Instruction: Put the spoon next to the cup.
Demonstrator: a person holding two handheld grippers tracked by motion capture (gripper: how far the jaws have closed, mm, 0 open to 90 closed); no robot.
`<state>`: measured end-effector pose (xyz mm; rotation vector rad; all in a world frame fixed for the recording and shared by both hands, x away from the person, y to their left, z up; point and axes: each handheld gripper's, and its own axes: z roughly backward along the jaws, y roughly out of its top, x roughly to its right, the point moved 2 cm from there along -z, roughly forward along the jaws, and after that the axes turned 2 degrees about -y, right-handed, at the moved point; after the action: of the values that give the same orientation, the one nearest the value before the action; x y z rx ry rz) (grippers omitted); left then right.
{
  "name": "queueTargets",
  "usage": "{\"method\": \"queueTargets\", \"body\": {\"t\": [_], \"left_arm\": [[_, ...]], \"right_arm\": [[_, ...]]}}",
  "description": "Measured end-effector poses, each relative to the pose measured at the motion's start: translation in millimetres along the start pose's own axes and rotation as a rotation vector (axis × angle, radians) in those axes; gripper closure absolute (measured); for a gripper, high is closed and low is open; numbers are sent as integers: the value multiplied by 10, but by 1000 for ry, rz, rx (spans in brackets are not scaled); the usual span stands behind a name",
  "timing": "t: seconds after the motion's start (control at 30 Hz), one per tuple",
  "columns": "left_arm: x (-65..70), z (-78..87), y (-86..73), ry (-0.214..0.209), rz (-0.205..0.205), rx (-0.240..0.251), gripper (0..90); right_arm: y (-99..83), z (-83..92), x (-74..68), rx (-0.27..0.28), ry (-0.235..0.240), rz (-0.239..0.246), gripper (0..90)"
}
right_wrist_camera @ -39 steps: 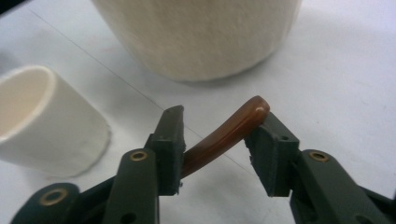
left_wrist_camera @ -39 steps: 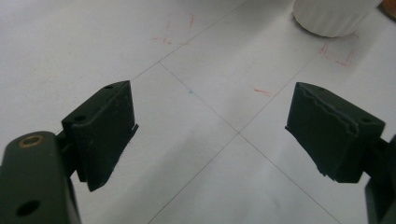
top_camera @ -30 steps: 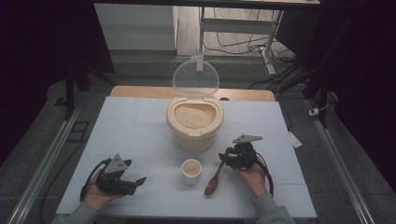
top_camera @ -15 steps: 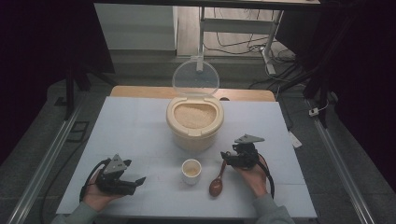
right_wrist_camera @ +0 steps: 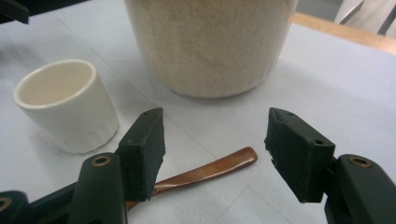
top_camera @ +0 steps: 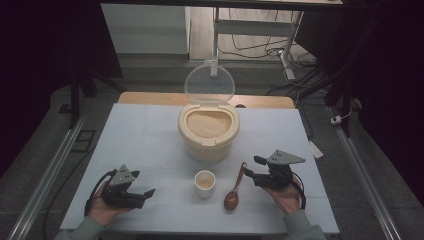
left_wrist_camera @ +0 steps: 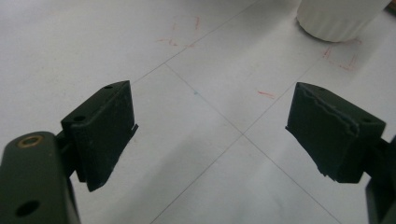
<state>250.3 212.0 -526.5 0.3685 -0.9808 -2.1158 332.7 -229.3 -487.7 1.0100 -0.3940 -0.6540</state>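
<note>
A cream rice bucket (top_camera: 207,132) full of rice stands mid-table with its clear lid (top_camera: 209,84) raised. In front of it sit a small white cup (top_camera: 204,183) and a brown wooden spoon (top_camera: 233,192), which lies flat on the table. My right gripper (top_camera: 251,166) hovers just right of the spoon's handle; its jaws have just been opening and now stand wide with nothing pressed between them. In the right gripper view the spoon (right_wrist_camera: 210,169) lies below the open right gripper (right_wrist_camera: 215,149), beside the cup (right_wrist_camera: 65,105) and the bucket (right_wrist_camera: 210,42). My left gripper (top_camera: 146,196) rests open at front left.
The white table cover (top_camera: 140,145) has faint grid lines and red marks. In the left gripper view the open left gripper (left_wrist_camera: 210,130) points over bare table toward the cup's base (left_wrist_camera: 341,18). Metal rails run along both table sides.
The right gripper let go of the spoon's handle and drew back to the right and slightly up. The spoon now lies flat on the table. The left gripper stayed put.
</note>
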Motion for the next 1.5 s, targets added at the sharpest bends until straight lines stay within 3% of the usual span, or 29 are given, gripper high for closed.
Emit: {"method": "queueTargets", "body": {"t": [0.13, 0.33, 0.8, 1.2, 1.5], "left_arm": [[7, 9, -2, -1, -1, 7, 141], [-7, 24, -9, -2, 6, 16, 134], [10, 5, -1, -3, 11, 19, 114], [-2, -5, -10, -11, 21, 16, 105], [-21, 3, -19, -14, 28, 18, 98]], "right_arm": [[-10, 81, -23, 15, 24, 6, 373], [-53, 264, -47, 36, 13, 28, 361], [-434, 611, 109, -12, -34, 28, 311], [-419, 524, 105, -17, -46, 48, 282], [-448, 567, 122, -1, -65, 32, 282]]}}
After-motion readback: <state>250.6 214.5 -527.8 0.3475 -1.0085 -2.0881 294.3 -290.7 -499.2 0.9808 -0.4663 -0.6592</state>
